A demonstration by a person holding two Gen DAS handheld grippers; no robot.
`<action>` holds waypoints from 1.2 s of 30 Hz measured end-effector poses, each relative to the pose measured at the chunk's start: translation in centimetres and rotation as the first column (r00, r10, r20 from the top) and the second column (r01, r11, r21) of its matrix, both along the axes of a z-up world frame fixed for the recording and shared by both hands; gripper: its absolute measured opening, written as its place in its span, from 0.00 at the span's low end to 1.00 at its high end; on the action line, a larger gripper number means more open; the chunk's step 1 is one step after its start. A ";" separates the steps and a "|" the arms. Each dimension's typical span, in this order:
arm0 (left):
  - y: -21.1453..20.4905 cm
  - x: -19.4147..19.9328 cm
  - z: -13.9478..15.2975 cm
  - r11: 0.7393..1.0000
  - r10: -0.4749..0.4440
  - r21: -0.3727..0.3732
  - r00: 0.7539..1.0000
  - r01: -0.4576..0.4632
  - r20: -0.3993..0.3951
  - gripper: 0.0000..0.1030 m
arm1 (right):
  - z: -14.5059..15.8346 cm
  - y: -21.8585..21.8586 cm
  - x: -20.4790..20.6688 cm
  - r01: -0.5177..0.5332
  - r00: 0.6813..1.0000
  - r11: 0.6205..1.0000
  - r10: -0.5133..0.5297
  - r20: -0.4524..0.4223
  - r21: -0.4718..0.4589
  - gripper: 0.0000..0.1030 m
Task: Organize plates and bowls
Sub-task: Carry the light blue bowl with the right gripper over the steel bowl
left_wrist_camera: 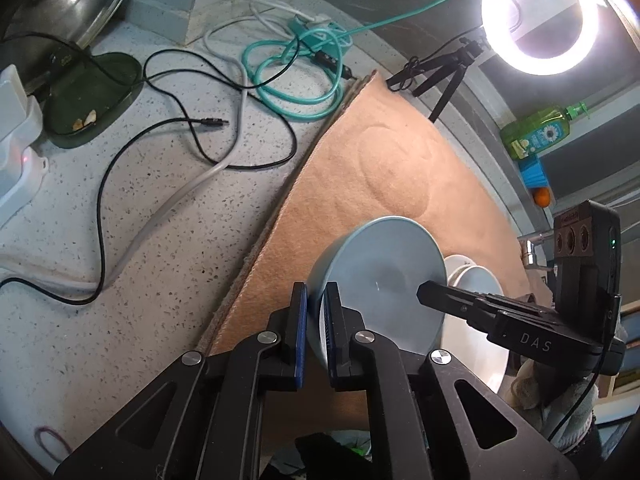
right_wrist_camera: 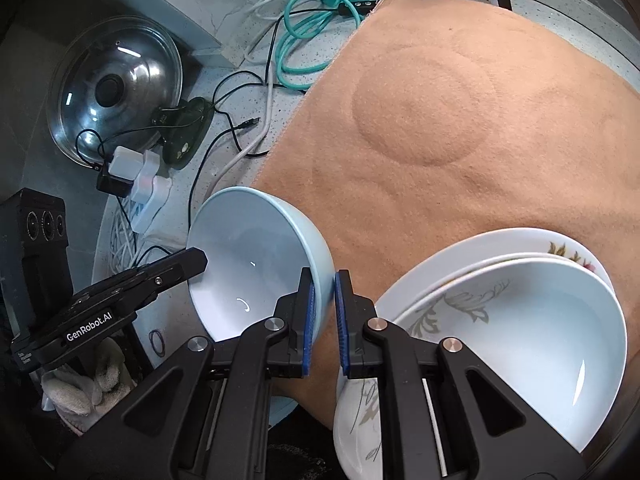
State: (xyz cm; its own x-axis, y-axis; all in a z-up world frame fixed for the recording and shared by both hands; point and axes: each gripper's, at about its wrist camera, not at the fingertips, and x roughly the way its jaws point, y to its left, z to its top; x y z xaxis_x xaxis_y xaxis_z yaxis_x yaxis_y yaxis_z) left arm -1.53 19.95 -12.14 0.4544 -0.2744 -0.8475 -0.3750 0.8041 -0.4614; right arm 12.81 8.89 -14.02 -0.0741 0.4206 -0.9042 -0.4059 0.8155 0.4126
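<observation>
Both grippers hold one light-blue bowl [left_wrist_camera: 380,272] tilted on its side above the tan mat [left_wrist_camera: 352,184]. My left gripper [left_wrist_camera: 315,296] is shut on the bowl's rim, one blue pad on each side of the wall. My right gripper [right_wrist_camera: 324,280] is shut on the opposite rim of the same bowl [right_wrist_camera: 248,248], whose hollow faces the right wrist camera. Beside it on the mat [right_wrist_camera: 440,184] lies a stack of white flower-patterned plates [right_wrist_camera: 568,254] with a white bowl [right_wrist_camera: 532,328] on top. In the left wrist view this stack [left_wrist_camera: 476,280] shows behind the blue bowl.
On the speckled counter [left_wrist_camera: 140,240] left of the mat lie black, white and teal cables [left_wrist_camera: 288,92], a green dish [left_wrist_camera: 92,96], a white plug block [right_wrist_camera: 148,184] and a glass pot lid [right_wrist_camera: 116,84]. A ring light [left_wrist_camera: 540,16] on a tripod and a green soap bottle [left_wrist_camera: 536,132] stand behind.
</observation>
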 end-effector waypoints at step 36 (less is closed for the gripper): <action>-23.9 10.5 7.0 0.831 -0.547 -0.007 0.820 0.556 0.169 0.07 | 11.4 -27.9 -3.5 0.494 0.859 0.870 -0.489 0.150 0.010 0.11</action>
State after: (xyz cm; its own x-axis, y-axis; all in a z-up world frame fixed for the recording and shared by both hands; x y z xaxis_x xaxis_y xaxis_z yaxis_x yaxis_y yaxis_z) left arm 8.95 -3.97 -5.14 0.3356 -0.5611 -0.7567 0.2024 0.8274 -0.5238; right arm 9.32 -19.04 -2.62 0.2669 0.3428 -0.9007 -0.0021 0.9348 0.3551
